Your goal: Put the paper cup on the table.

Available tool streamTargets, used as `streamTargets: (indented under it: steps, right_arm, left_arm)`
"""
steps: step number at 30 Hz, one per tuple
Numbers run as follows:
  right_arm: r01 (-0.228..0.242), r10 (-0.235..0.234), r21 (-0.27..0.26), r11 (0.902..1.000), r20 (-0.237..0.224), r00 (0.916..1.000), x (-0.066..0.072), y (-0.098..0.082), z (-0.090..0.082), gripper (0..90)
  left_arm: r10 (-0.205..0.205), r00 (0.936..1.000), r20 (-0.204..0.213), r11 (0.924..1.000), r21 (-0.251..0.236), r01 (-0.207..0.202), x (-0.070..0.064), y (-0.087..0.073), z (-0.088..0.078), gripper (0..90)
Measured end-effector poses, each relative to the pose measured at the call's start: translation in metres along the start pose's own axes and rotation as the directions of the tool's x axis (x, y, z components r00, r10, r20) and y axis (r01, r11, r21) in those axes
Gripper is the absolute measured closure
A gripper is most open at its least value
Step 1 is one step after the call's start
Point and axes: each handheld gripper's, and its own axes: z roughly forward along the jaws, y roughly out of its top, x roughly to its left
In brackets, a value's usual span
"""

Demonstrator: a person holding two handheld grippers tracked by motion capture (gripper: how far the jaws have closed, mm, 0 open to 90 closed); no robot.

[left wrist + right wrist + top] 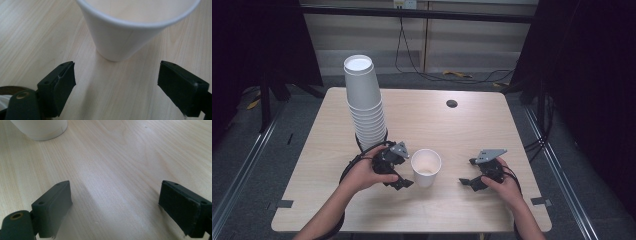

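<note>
1. A single white paper cup stood upright and empty, near the middle of the bench; a tall stack of cups stood far-left.
2. The left gripper lay level just left of the cup, jaws released, nothing between them.
3. The right gripper rested well right of it, jaws released.

You've got a tall stack of white paper cups standing upside down toward the far left of the light wood table. There's a small dark round hole near the far edge, probably a cable grommet. Behind the table, black cables hang down the wall and trail across the grey floor.
</note>
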Motion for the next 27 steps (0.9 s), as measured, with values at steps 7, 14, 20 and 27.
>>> streamTargets:
  steps: [7, 14, 20, 27]
  right_arm:
    - [0.000, 0.000, 0.000, 1.0000, 0.000, 1.0000, 0.000, 0.000, 0.000, 10.5]
    - [0.000, 0.000, 0.000, 1.0000, 0.000, 1.0000, 0.000, 0.000, 0.000, 10.5]
    - [0.000, 0.000, 0.000, 1.0000, 0.000, 1.0000, 0.000, 0.000, 0.000, 10.5]
    - [0.000, 0.000, 0.000, 1.0000, 0.000, 1.0000, 0.000, 0.000, 0.000, 10.5]
  left_arm:
    - [-0.007, 0.9999, -0.008, 1.0000, -0.004, 0.007, 0.000, -0.019, -0.002, 14.6]
    - [-0.021, 0.9996, -0.016, 0.9996, -0.018, 0.021, 0.002, -0.034, -0.005, 14.8]
    - [-0.016, 0.9994, -0.032, 0.9997, -0.019, 0.016, 0.002, -0.048, -0.007, 15.1]
    - [-0.060, 0.9975, -0.037, 0.9972, -0.048, 0.058, 0.005, -0.065, -0.012, 15.1]
